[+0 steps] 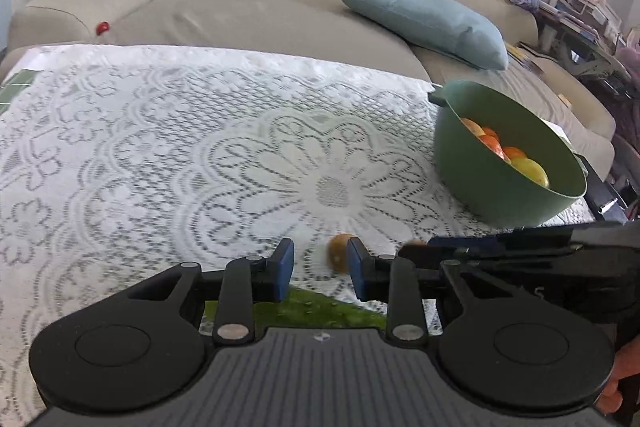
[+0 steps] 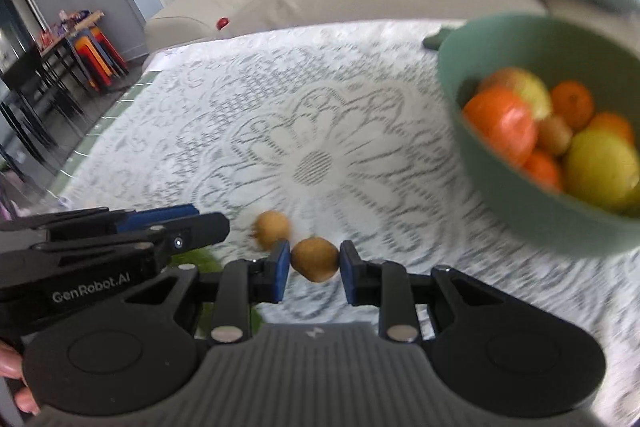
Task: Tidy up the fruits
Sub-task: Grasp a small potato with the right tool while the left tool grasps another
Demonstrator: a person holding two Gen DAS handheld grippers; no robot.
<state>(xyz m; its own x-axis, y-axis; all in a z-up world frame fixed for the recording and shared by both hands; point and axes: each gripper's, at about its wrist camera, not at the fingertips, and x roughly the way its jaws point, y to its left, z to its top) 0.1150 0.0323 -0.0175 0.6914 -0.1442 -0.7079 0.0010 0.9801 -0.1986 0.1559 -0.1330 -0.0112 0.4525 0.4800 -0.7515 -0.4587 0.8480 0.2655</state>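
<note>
We pinch a brown kiwi (image 2: 315,259) between the pads of our right gripper (image 2: 314,269), just above the lace-covered tabletop (image 2: 240,131). A second kiwi (image 2: 272,229) lies on the cloth just left of it. Our left gripper (image 1: 320,269) hangs narrowly parted, holding nothing, beside that second kiwi. The green bowl (image 2: 520,211) of oranges and lemons sits to the right of the held kiwi.

A white lace cloth (image 1: 200,147) covers the bench, carrying a green fruit bowl (image 1: 500,187) and one loose kiwi (image 2: 272,227).
</note>
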